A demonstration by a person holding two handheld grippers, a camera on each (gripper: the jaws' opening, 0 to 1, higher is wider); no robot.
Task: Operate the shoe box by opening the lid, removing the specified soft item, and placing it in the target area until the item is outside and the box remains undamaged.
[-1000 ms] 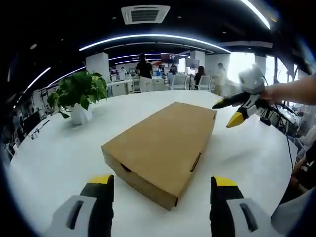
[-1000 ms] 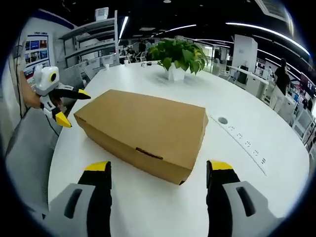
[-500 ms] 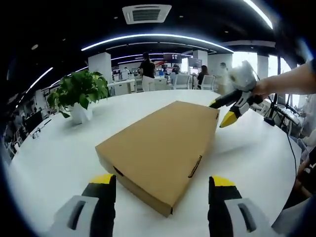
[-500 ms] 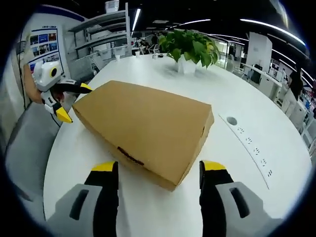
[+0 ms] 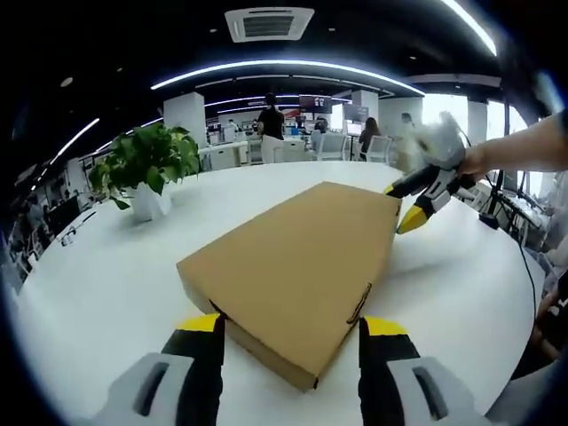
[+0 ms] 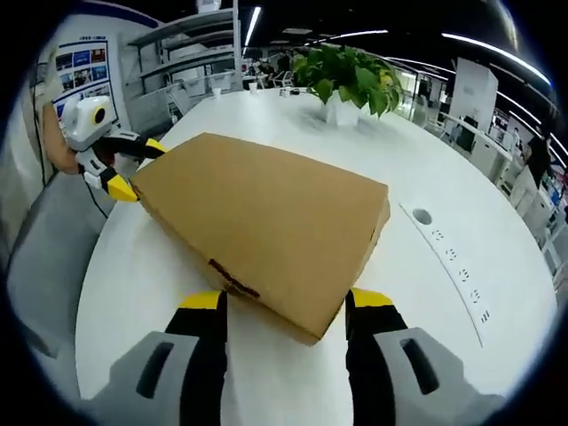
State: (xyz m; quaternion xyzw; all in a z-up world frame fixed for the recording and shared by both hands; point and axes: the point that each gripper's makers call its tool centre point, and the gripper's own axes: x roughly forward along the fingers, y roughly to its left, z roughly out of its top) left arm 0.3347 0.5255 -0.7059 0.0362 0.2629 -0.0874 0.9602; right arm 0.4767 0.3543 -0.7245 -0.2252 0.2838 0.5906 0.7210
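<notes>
A closed brown cardboard shoe box (image 5: 297,257) lies flat on the round white table (image 5: 98,266). In the left gripper view my left gripper (image 5: 293,327) is open, and the box's near corner reaches in between its yellow-tipped jaws. My right gripper (image 5: 406,204) is open at the box's far right corner, held by a person's hand. The right gripper view shows the box (image 6: 266,217) from the opposite end. There my right gripper (image 6: 287,300) straddles the near corner, open. The left gripper (image 6: 135,169) is open around the far left corner.
A potted green plant (image 5: 146,164) (image 6: 346,75) stands on the table beyond the box. Cable sockets (image 6: 448,257) are set into the tabletop to the right. A person's arm (image 5: 524,155) reaches in from the right. Desks, chairs and standing people fill the office behind.
Both grippers have moved in toward the box, so opposite corners now sit between their jaws. The jaws of each stand slightly narrower than before. The box stays closed.
</notes>
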